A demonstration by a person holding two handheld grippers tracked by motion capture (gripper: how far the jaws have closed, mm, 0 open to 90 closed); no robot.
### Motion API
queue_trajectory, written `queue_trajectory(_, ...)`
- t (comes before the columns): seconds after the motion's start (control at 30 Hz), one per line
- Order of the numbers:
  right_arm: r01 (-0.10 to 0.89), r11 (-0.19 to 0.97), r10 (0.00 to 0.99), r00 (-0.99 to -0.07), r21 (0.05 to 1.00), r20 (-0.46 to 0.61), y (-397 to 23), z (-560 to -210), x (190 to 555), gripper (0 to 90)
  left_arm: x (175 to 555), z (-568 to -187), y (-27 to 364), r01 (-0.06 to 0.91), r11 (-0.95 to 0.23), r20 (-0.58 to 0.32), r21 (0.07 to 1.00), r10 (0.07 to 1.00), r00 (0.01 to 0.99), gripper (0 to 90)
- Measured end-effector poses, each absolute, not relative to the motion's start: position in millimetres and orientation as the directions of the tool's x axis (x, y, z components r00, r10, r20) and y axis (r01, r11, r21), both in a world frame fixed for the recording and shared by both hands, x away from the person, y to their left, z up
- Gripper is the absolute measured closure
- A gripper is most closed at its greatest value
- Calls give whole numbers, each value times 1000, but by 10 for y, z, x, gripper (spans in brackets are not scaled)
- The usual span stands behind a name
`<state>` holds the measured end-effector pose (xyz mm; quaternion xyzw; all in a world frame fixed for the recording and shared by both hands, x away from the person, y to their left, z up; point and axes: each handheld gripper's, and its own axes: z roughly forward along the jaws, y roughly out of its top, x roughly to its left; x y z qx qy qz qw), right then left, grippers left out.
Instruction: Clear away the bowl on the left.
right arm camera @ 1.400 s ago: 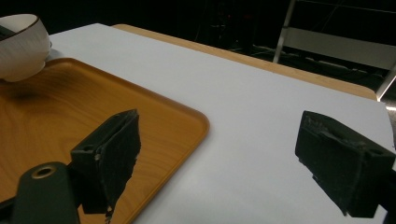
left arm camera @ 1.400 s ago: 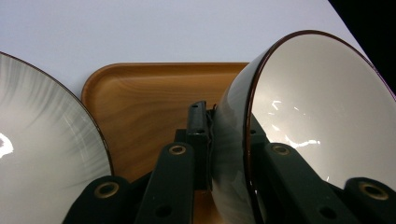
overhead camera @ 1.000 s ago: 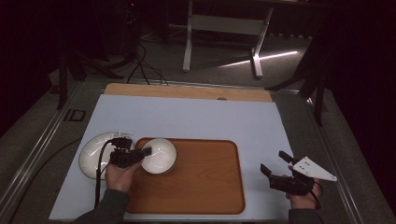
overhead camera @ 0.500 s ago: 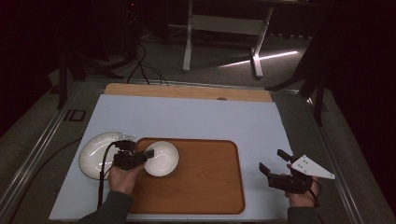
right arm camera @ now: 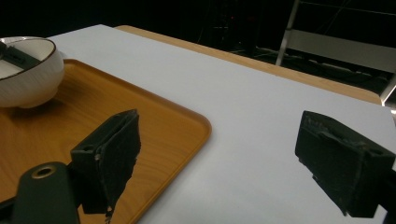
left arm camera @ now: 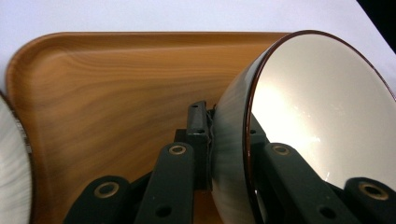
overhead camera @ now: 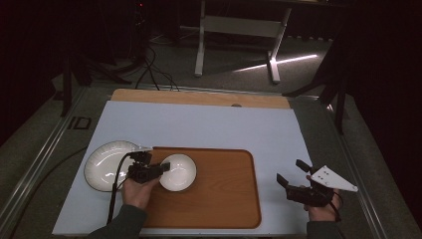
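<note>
The white table mat point(overhead camera: 209, 124) lay under everything, and on it the wooden tray point(overhead camera: 219, 194) served as the anchor for the rest. The plate point(overhead camera: 102, 164) sat just off the tray's left edge, touching or nearly touching it. The bowl point(overhead camera: 179, 172) stood at the tray's left end, white inside with a dark rim, and the left gripper point(overhead camera: 158, 169) was clamped on its near wall, one jaw inside and one outside, as the left gripper view made plain with the bowl point(left arm camera: 299, 116) leaning against the tray point(left arm camera: 107, 93) floor. Compared with a second earlier, the bowl had slid a little toward the tray's middle and away from the plate, while its tilt in the grip suggested it was not yet fully settled. That probably meant the placing was nearly finished, with only the release left. The right gripper point(overhead camera: 293, 179) hung over the mat well to the right of the tray, jaws wide apart and holding nothing, and it had not shifted.
</note>
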<state>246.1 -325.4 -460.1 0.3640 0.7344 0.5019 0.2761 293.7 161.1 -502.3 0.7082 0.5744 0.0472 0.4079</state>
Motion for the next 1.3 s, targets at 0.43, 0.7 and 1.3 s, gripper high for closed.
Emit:
queue_trajectory(0.43,258,233,812,-582,938,-42,-3252,-4603,2459,139,2943,-5063,1486,775,-28,-401,631,844,357,808)
queue_trajectory(0.7,257,232,813,-581,938,-42,-3257,-4603,2456,139,2945,-5107,1395,780,-53,-393,624,841,372,808)
queue_trajectory(1.3,260,233,813,-580,937,-42,-3258,-4605,2449,139,2963,-5170,1283,773,-67,-365,630,854,371,806)
